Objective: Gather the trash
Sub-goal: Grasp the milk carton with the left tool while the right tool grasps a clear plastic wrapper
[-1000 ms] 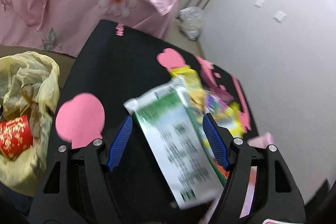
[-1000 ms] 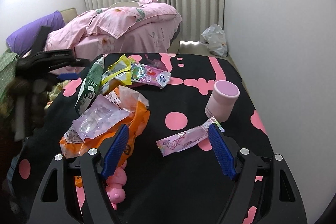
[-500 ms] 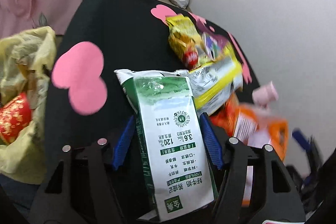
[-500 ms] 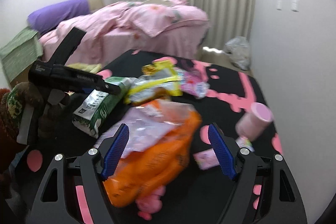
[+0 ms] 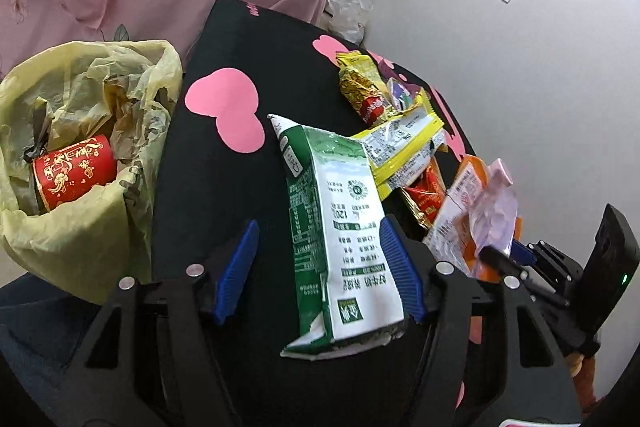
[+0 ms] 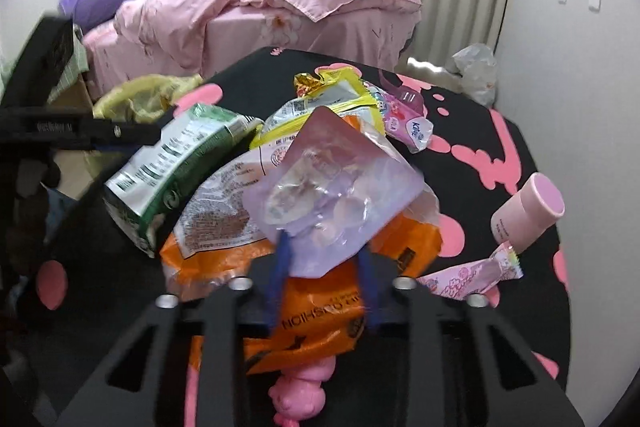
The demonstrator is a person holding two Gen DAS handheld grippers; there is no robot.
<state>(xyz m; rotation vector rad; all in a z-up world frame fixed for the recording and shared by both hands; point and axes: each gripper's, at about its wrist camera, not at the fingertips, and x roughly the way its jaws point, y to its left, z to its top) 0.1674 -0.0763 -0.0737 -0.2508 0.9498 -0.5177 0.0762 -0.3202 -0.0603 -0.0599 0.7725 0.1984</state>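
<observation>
A green and white milk carton lies lengthwise between the fingers of my left gripper. Its right pad rests along the carton's edge, and a strip of cloth shows at the left pad. In the right wrist view the carton hangs tilted off the cloth under one of the left fingers. My right gripper is closing, its blue pads against the lower corner of a purple blister pack that rests on an orange bag. A yellow trash bag stands open at the table's left edge, with a red cup inside.
The table wears a black cloth with pink spots. Yellow snack wrappers pile up behind the carton. A pink cup, a pink sachet and a pink toy lie nearby. A pink bed stands beyond, a white wall on the right.
My right gripper swung left from the pink sachet to the orange bag, and its jaws narrowed onto the purple pack. The left gripper carried the carton along, and the trash bag came further into view.
</observation>
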